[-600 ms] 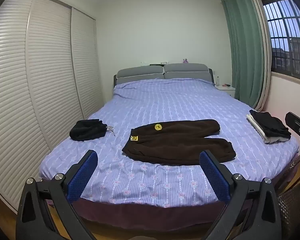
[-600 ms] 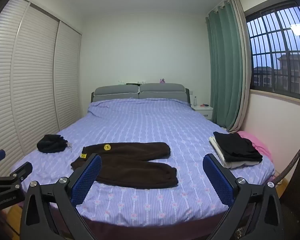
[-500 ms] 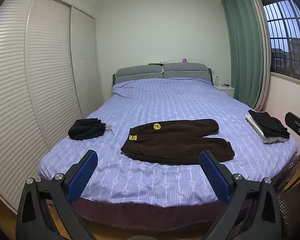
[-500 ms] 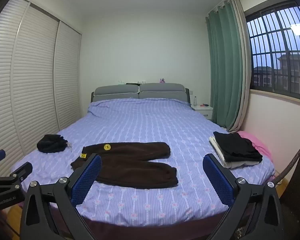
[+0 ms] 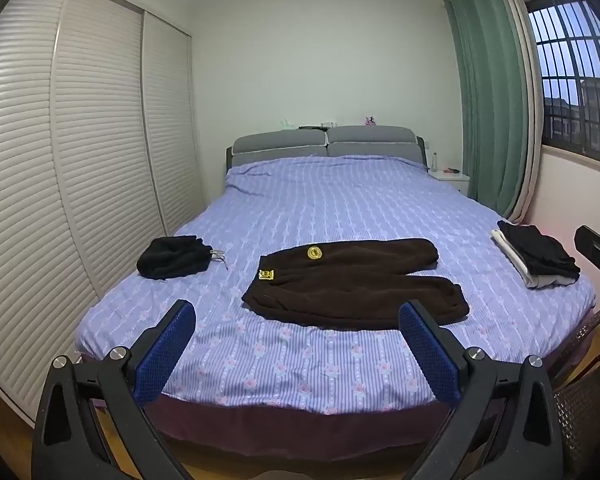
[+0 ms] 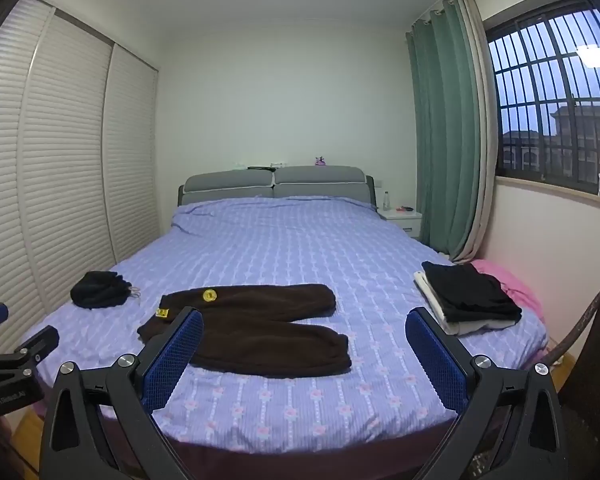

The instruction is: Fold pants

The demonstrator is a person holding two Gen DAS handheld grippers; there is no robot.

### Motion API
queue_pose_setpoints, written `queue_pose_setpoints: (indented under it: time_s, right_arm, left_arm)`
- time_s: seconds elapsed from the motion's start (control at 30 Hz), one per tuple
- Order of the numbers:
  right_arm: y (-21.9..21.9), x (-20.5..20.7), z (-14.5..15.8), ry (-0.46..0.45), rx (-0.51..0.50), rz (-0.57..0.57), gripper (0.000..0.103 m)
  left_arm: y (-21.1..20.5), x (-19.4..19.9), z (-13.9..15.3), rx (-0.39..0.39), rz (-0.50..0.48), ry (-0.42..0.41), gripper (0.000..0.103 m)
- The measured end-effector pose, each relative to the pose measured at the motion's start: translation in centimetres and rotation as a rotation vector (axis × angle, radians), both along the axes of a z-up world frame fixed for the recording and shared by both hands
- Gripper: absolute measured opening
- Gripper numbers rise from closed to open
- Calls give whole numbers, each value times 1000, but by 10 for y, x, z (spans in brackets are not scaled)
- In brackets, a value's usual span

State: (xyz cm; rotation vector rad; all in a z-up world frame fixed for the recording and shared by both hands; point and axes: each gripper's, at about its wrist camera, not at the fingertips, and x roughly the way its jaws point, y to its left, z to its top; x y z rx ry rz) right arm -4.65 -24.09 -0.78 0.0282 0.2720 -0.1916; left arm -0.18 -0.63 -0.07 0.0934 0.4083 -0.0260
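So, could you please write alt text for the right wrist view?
Brown pants lie flat on a purple bed, legs pointing right, beyond the open right gripper. A black bundle sits left, folded clothes right.

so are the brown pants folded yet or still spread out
Spread out: the brown pants lie flat on the bed, both legs side by side, unfolded.

Our left gripper (image 5: 296, 344) has matte black angular arms with triangular cut-outs, silver round screws at the joints, and blue textured pads (image 5: 164, 350) on its fingers. Our right gripper (image 6: 304, 354) shows the same black frame, silver screws and blue gridded pads (image 6: 436, 360).
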Motion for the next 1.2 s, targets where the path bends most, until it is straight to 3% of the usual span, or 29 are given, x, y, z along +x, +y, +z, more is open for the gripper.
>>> queue_pose_setpoints:
  time_s: [1.2]
  right_arm:
    - [-4,0,-5,6,3,-8,103]
  left_arm:
    - [4,-2,1,-8,-13,4,103]
